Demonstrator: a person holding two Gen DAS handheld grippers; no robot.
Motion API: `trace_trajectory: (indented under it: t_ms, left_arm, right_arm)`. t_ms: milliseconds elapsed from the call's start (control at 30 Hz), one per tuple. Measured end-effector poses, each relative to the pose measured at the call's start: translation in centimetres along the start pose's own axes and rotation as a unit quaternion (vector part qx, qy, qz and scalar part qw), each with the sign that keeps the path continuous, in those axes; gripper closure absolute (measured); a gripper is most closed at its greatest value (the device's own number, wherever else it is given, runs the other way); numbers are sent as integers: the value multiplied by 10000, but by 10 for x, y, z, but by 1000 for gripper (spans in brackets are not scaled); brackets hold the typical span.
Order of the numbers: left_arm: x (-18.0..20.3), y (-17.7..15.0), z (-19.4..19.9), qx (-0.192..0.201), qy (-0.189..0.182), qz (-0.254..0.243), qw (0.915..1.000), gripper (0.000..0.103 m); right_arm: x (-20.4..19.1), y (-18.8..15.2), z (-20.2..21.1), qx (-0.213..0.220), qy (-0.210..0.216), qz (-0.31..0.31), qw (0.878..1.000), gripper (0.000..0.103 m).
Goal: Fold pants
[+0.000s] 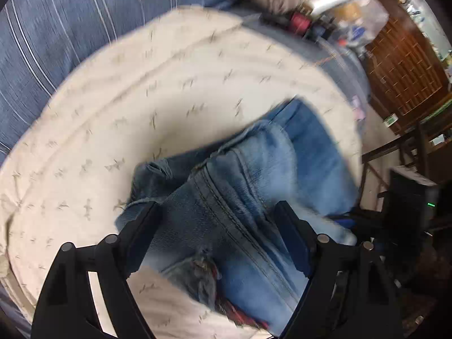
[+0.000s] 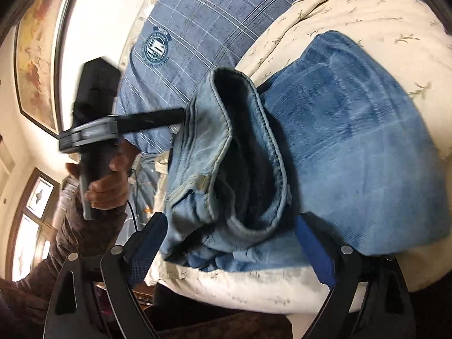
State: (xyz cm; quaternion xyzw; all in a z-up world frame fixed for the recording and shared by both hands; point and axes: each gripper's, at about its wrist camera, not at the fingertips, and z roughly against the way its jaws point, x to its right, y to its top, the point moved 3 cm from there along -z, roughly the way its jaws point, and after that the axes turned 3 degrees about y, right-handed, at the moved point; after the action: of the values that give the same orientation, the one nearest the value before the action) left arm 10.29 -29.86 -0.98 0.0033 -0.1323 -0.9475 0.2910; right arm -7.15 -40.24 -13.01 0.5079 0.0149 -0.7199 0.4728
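Cream quilt (image 2: 367, 14) with a sprig print covers the bed; folded blue jeans (image 2: 353, 147) lie on its middle, waistband end bunched toward the near edge. Left gripper (image 1: 219, 212) and right gripper (image 2: 228, 226) straddle the denim, jaws released, gripping nothing. Judged: fold just laid; next, regrip the bunched end and flatten.

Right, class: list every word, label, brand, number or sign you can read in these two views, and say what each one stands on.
None can be read for certain.
Round crest printed on the blue plaid bedding: lettering runs around its ring, too small and blurred to read.
Green and white label near the wooden furniture: too blurred to read.
Jeans on the cream quilt: no readable tag or brand shows.
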Motion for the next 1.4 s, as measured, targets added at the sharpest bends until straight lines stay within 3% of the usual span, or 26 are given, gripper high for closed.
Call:
trace_trajectory:
  t_ms: [33, 67, 100, 133, 300, 400, 467, 500, 533, 600, 967, 1133, 1233, 1267, 1300, 1400]
  left_arm:
    - [0, -2, -3, 87, 49, 7, 9999, 20]
    - [3, -3, -2, 225, 87, -21, 9997, 22]
    - [7, -3, 4, 362, 106, -77, 9993, 37]
    - [12, -3, 14, 460, 139, -133, 9988, 46]
    - [31, 6, 49, 1013, -342, -361, 9936, 52]
    - [43, 9, 12, 801, 289, -551, 9948, 51]
    - [47, 9, -12, 760, 821, -634, 9917, 50]
    - [51, 7, -13, 914, 988, -711, 9883, 44]
    - [55, 5, -12, 978, 995, -725, 9876, 36]
    - [59, 6, -10, 971, 1038, -716, 9873, 33]
    - [59, 4, -3, 870, 1247, -594, 9866, 33]
    - [54, 4, 5, 784, 1437, -508, 9852, 32]
    - [40, 13, 27, 991, 1683, -397, 9799, 30]
    - [33, 16, 34, 1044, 1681, -292, 9798, 25]
    - [25, 20, 41, 1060, 1598, -155, 9813, 13]
    - [6, 26, 46, 864, 1027, 216, 9907, 12]
  right_arm:
    - [-3, 1, -4, -34, -47, 98, 9999, 20]
    - [-9, 4, -7, -47, -74, 287, 9996, 38]
    - [-15, 3, -4, -78, -43, 385, 9992, 72]
    - [-22, 6, 1, -59, 18, 450, 9990, 72]
    - [-40, 5, 24, 190, -177, 904, 9956, 72]
    - [3, -1, 3, -126, -642, 311, 9974, 71]
    - [17, -4, -1, -87, -460, -37, 9989, 69]
    - [17, -4, 0, -55, -394, -61, 9992, 69]
    - [17, -4, 0, -73, -381, -25, 9992, 68]
    - [16, -4, -2, -90, -376, -15, 9993, 66]
    - [23, 4, -2, -63, -389, -52, 9992, 54]
    - [15, 5, 0, -72, -427, 26, 9991, 43]
    - [8, 9, 10, 71, -345, 95, 9993, 32]
    - [7, 11, 15, 154, -297, 93, 9994, 30]
    - [7, 12, 18, 237, -252, 65, 9994, 26]
    - [11, 16, 22, 353, -166, -71, 9992, 25]
